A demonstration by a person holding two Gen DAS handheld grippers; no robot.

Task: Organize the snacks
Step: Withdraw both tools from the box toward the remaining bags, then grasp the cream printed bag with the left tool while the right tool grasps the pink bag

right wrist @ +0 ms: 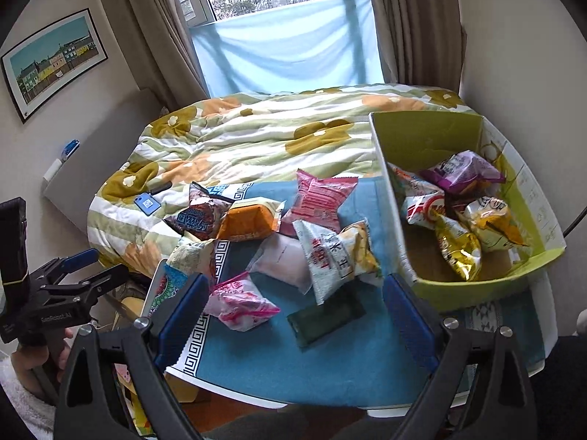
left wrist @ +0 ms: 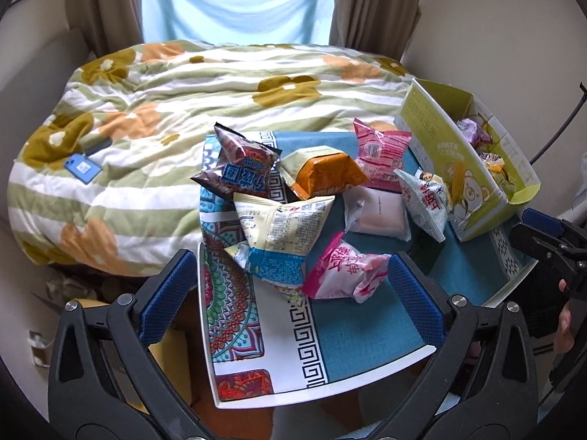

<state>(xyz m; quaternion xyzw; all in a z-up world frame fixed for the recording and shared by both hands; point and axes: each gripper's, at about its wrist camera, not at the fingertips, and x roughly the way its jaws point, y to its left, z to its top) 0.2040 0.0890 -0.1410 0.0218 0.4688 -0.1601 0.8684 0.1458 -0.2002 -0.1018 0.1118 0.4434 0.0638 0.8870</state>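
Several snack packets lie piled on a small table with a blue patterned cloth. A pink and white packet lies nearest my left gripper, which is open and empty, hovering over the table's near edge. The same packet lies by the left finger of my right gripper, also open and empty. A dark green packet lies between the right gripper's fingers. A green cardboard box at the right holds several packets, among them a purple one and a gold one.
A bed with a flowered striped quilt stands behind the table. A blue card lies on the quilt. Curtains and a window are at the back. A framed picture hangs on the left wall.
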